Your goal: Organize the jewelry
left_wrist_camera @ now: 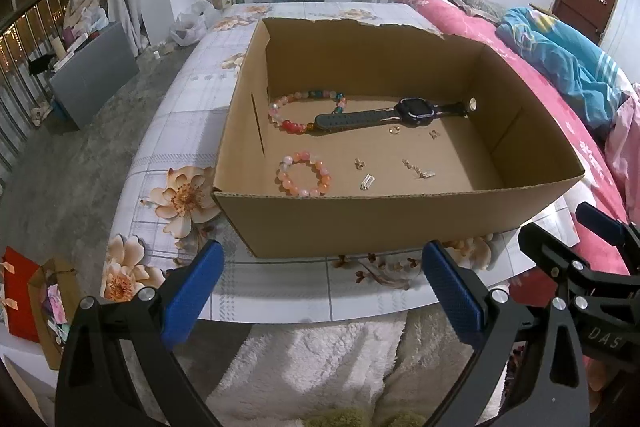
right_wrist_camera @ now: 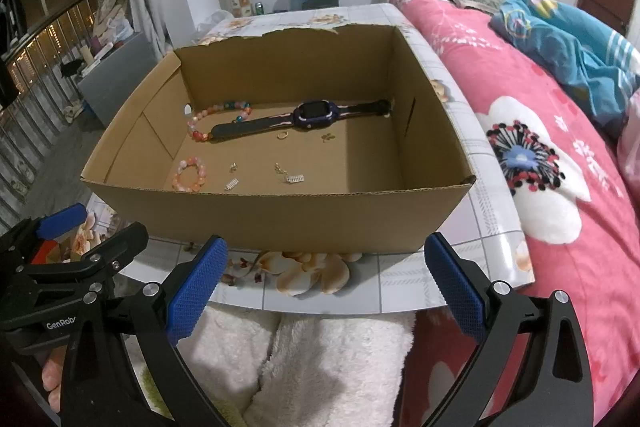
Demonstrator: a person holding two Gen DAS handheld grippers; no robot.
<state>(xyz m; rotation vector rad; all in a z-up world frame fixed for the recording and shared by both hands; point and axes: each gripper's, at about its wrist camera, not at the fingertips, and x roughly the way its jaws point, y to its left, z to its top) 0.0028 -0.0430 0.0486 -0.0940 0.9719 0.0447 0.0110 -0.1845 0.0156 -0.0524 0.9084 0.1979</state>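
Note:
An open cardboard box (left_wrist_camera: 400,223) (right_wrist_camera: 280,215) stands on the floral table. Inside lie a dark watch (left_wrist_camera: 400,113) (right_wrist_camera: 308,115), a long multicoloured bead bracelet (left_wrist_camera: 288,113) (right_wrist_camera: 204,123), a small pink bead bracelet (left_wrist_camera: 304,174) (right_wrist_camera: 190,174), a small ring (left_wrist_camera: 394,130) (right_wrist_camera: 282,135) and several tiny earrings and clasps (left_wrist_camera: 420,171) (right_wrist_camera: 294,178). My left gripper (left_wrist_camera: 320,291) hangs open in front of the box's near wall, holding nothing. My right gripper (right_wrist_camera: 326,287) is open too, empty, at the table's near edge. Each gripper shows at the side of the other's view.
The table (left_wrist_camera: 180,131) (right_wrist_camera: 480,195) has a flower-print cover. A bed with a pink quilt (right_wrist_camera: 560,167) and a blue blanket (left_wrist_camera: 560,55) runs along the right. White fluffy fabric (right_wrist_camera: 320,367) lies below the grippers. Bags (left_wrist_camera: 36,299) sit on the floor at the left.

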